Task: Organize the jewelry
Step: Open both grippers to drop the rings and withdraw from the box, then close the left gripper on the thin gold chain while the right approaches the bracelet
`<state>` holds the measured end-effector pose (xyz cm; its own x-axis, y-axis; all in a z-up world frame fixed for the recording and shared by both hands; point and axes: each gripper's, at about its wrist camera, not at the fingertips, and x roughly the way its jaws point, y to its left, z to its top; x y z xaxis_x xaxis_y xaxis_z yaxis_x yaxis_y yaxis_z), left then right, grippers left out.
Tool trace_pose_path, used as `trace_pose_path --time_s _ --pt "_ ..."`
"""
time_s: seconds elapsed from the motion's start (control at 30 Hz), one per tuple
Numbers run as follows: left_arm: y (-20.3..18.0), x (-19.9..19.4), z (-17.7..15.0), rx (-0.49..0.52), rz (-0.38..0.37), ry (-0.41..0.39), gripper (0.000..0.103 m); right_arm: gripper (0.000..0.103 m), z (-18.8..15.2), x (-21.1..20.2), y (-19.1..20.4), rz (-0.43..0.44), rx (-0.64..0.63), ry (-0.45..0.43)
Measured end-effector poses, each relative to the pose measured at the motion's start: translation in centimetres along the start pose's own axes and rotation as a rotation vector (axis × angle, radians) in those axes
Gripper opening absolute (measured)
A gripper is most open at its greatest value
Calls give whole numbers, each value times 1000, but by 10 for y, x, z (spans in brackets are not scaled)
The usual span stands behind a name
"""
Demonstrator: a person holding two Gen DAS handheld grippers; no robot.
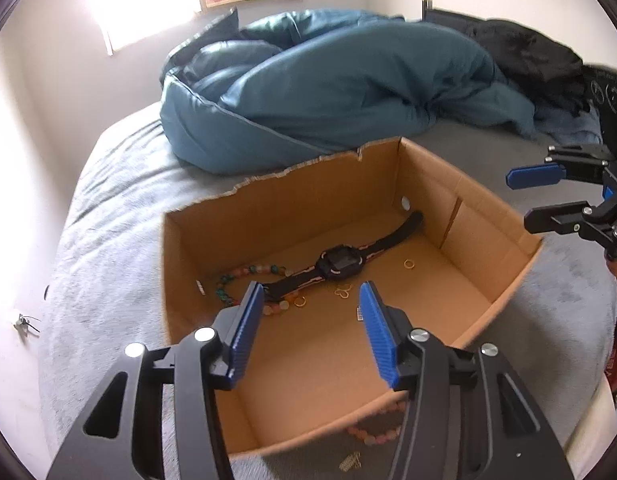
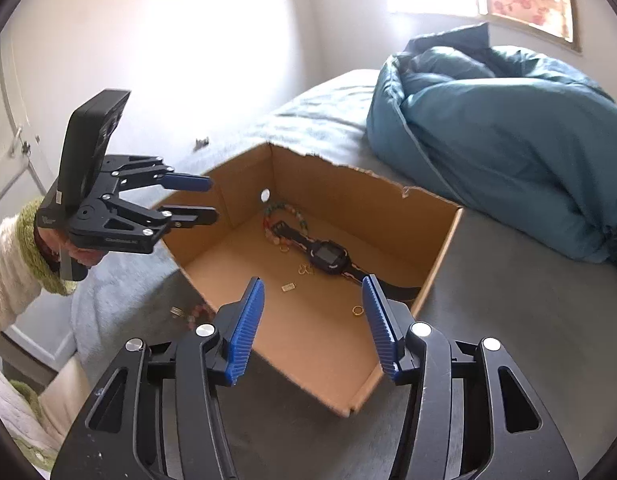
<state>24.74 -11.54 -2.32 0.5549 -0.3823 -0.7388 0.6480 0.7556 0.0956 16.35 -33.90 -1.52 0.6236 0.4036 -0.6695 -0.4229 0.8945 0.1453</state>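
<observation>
**Now Both Grippers Wait Over the Box**

Inside the cardboard box (image 1: 460,200) on the bed (image 1: 120,208) lie a black watch (image 1: 338,262), a bead bracelet (image 1: 228,288) and small gold rings (image 1: 409,264). A pink bracelet (image 1: 372,434) lies outside, beside the box. The left gripper (image 1: 312,300) and the right gripper (image 2: 313,292) both have fingers apart, holding nothing.

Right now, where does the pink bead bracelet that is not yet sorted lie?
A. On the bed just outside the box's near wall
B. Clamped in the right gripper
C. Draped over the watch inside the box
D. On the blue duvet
A. The left wrist view shows the pink bead bracelet on the grey bed cover outside the cardboard box, while both the left gripper and the right gripper are open and hold nothing.
</observation>
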Motion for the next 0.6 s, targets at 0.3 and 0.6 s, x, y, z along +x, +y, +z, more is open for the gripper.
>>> trace_pose_path --time_s 0.3,0.6 --pt "-3 -83 -26 -22 12 -114 65 57 -27 -58 32 -19 52 -111" --pt "-17 -134 -85 -45 -15 -152 71 57 -57 -79 61 23 155 -169"
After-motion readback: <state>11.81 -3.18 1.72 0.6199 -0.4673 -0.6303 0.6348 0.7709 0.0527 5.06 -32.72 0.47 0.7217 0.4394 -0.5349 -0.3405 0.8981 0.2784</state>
